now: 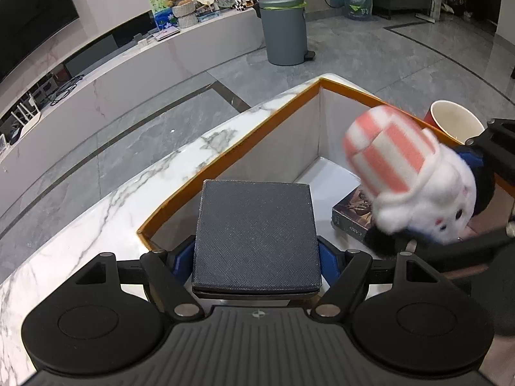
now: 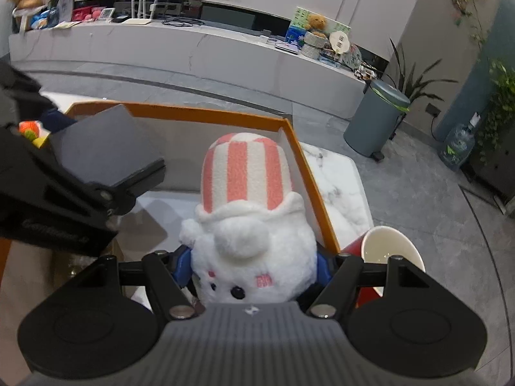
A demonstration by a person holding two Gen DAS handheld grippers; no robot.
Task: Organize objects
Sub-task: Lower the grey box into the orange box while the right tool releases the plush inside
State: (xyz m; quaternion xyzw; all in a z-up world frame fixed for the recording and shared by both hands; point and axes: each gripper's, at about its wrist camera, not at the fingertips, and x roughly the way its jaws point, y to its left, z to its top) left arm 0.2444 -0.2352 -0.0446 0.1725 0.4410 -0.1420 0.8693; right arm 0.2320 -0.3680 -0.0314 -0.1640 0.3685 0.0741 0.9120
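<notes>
Book (image 1: 352, 214) half hidden under plush toy (image 1: 415, 180); cup (image 2: 391, 247) partly behind right gripper (image 2: 254, 267).

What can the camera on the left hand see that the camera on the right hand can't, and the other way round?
Only the left wrist view shows the card box lying on the floor of the orange-rimmed box. Only the right wrist view shows the plush toy's face and routers on the far counter. Both show the dark square box, the striped plush toy, the red cup and the grey bin.

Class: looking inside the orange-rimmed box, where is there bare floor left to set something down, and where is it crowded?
Bare white floor lies in the far corner of the box, beyond the card pack. It is crowded nearer, where the plush toy and dark square case hang.
</notes>
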